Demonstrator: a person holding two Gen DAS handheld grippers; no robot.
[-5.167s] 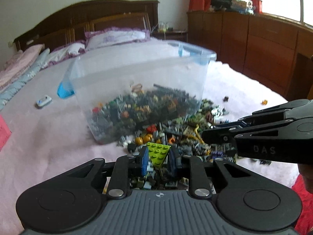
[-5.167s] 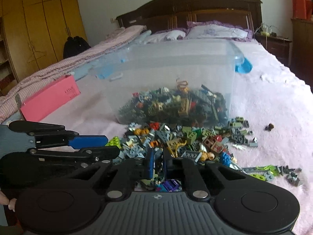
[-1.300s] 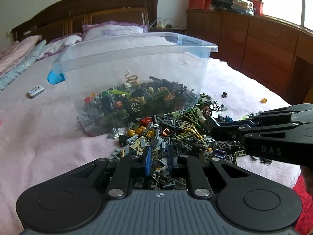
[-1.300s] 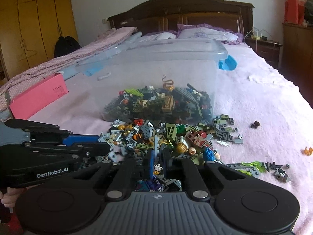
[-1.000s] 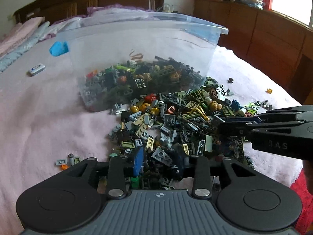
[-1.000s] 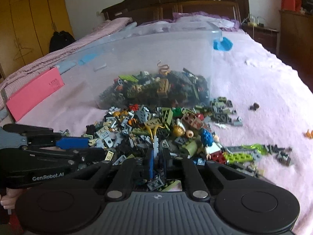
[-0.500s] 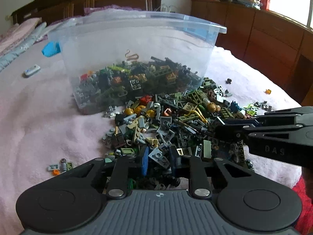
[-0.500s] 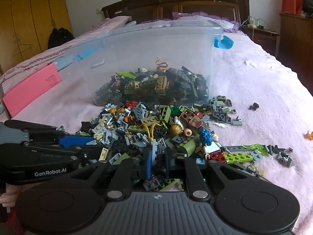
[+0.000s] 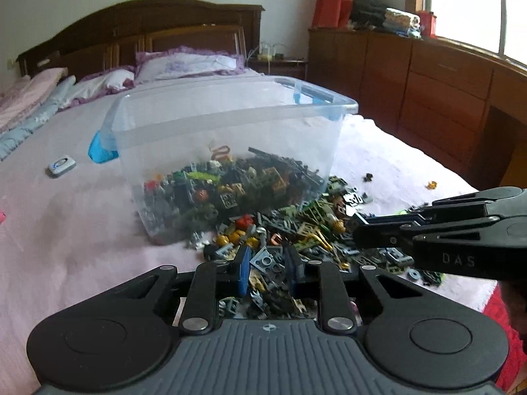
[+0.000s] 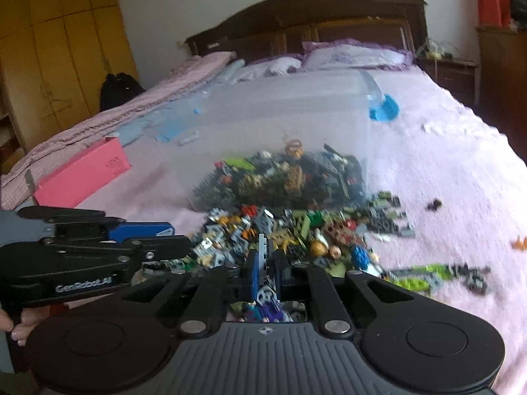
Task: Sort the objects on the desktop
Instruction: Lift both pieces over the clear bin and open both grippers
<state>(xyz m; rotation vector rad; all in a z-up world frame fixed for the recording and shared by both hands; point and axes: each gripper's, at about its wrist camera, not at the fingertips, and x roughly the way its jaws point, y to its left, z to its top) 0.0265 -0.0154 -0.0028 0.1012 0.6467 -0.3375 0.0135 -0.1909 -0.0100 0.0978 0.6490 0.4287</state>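
- A loose heap of small toy bricks (image 9: 296,240) lies on the bed just in front of a clear plastic bin (image 9: 227,151); more bricks fill the bin's bottom.
- The left gripper (image 9: 268,271) has its jaws closed on a pale grey studded plate (image 9: 266,263), held above the near edge of the heap.
- The right gripper (image 10: 265,271) has its jaws nearly together, pinching a thin grey piece (image 10: 262,251) that stands upright between the blue pads.
- Each gripper shows in the other's view, side by side over the heap: the right one (image 9: 378,235) from the right, the left one (image 10: 158,235) from the left.
- A few stray pieces, among them a lime-green strip (image 10: 425,275), lie apart on the pink bedspread (image 9: 49,230).
- A pink box (image 10: 82,172) and a small white device (image 9: 61,165) rest on the bed away from the heap.
- Behind stand a dark wooden headboard (image 9: 138,39), pillows (image 9: 187,64), wooden cabinets (image 9: 428,75) under a window and a yellow wardrobe (image 10: 59,52).
- The right wrist view is blurred, so single bricks are hard to tell apart; the bin's wall hazes its contents.
- A bit of a hand (image 10: 13,329) shows at the left edge, cut off.
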